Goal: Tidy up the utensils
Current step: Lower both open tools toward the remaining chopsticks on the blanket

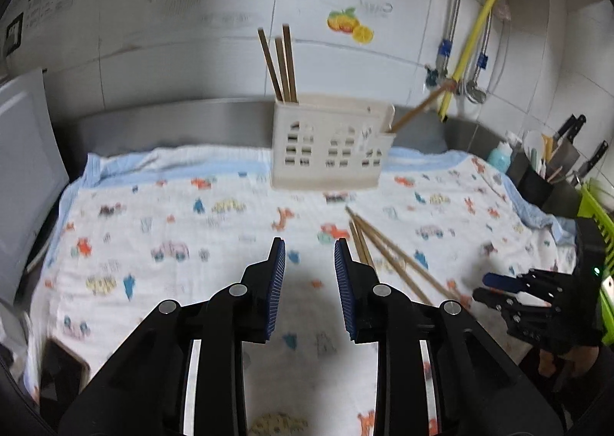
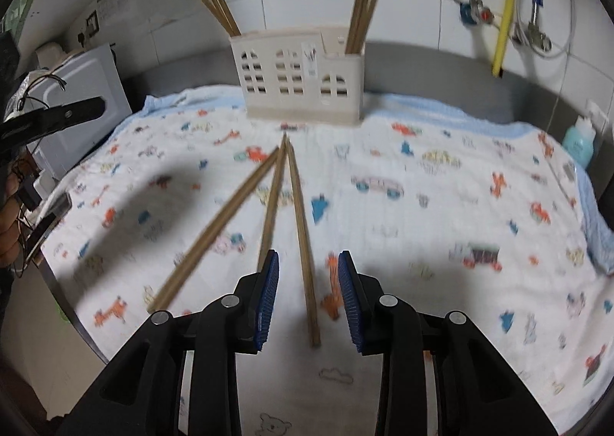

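Note:
A cream utensil holder [image 1: 330, 144] [image 2: 303, 86] stands at the back of the patterned cloth [image 2: 441, 205]. Wooden chopsticks [image 2: 220, 10] stick up from its left end, and more chopsticks [image 2: 364, 6] from its right end. Three loose chopsticks [image 2: 274, 198] lie fanned out on the cloth, also visible as loose chopsticks [image 1: 387, 255] in the left wrist view. My right gripper [image 2: 309, 255] is open low over the cloth, and the rightmost loose chopstick [image 2: 303, 244] lies between its jaws, untouched by the pads. My left gripper [image 1: 310, 244] is open over bare cloth, left of the loose chopsticks, with nothing between its jaws.
A white appliance [image 2: 84, 90] stands at the cloth's left edge, with a phone [image 2: 50, 221] lying near it. At the right are a blue bottle [image 2: 579, 142], a knife block [image 1: 568, 152] and a green rack [image 1: 598, 213]. A yellow hose [image 2: 504, 14] hangs on the tiled wall.

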`<state>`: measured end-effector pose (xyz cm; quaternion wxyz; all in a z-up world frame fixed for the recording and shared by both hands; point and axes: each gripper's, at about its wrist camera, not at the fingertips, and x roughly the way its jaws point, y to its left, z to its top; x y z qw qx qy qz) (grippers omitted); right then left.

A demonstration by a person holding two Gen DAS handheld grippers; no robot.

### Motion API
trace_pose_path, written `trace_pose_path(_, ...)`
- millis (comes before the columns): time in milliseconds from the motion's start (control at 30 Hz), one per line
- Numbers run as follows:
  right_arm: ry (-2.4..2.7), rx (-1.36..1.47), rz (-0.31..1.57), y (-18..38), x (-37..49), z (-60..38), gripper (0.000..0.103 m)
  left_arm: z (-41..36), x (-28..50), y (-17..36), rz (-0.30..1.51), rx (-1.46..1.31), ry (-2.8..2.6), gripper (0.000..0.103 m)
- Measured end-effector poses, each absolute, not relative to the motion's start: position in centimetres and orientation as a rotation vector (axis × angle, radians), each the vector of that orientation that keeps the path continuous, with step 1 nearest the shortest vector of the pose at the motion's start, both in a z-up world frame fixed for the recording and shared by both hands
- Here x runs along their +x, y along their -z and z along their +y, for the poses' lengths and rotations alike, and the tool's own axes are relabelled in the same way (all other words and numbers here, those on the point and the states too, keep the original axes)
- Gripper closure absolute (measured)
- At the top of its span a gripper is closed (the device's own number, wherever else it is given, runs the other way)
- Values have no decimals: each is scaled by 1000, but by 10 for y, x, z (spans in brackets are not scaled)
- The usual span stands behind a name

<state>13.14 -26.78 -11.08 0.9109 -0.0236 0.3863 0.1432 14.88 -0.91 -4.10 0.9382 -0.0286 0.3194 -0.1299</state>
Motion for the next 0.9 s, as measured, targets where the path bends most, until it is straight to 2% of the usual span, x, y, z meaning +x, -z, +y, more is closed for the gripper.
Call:
trace_pose_path(33,-295,-49,802,114,131,-268,78,-10,145,46,662,-59,266,76)
trace_pose_path(467,-297,-84,848,148,142,-260,89,-35,126,97,795,-75,330,76)
trace_pose_path(567,-289,-95,844,148,143,-262,95,-44,128,106,821,-86,350,76)
trace_pose_path(900,-286,-79,836,146,136,-271,95,-72,134,134,902,-112,369,76)
